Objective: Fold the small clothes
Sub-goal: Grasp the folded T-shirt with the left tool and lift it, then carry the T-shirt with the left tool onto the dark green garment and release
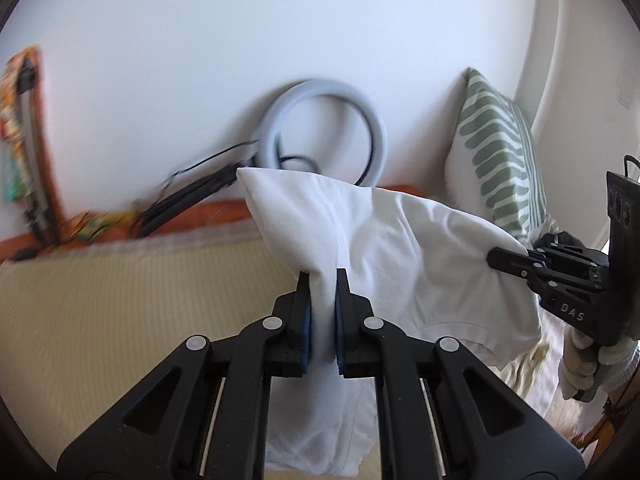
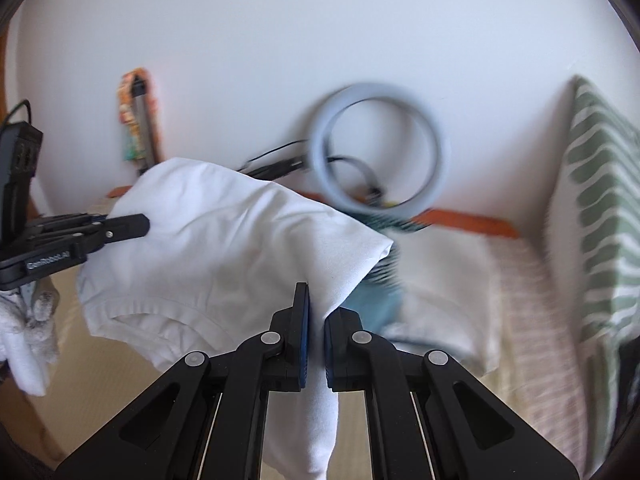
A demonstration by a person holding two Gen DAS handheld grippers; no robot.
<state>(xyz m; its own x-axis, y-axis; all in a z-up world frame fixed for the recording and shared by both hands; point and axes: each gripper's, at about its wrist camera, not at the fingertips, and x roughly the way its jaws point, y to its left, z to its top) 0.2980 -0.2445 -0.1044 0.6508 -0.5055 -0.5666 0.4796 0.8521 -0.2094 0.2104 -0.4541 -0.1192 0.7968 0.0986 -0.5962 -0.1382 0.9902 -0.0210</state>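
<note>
A small white garment hangs in the air between my two grippers, above a cream bed cover. My left gripper is shut on one end of the garment, with cloth hanging down between its fingers. My right gripper appears at the right of the left wrist view, shut on the other end. In the right wrist view the right gripper pinches the garment, and the left gripper holds it at the left.
A grey ring light with black cables leans on the white wall. A green-striped pillow stands at the right. A teal item and other laundry lie on the bed. A colourful framed object leans at the left.
</note>
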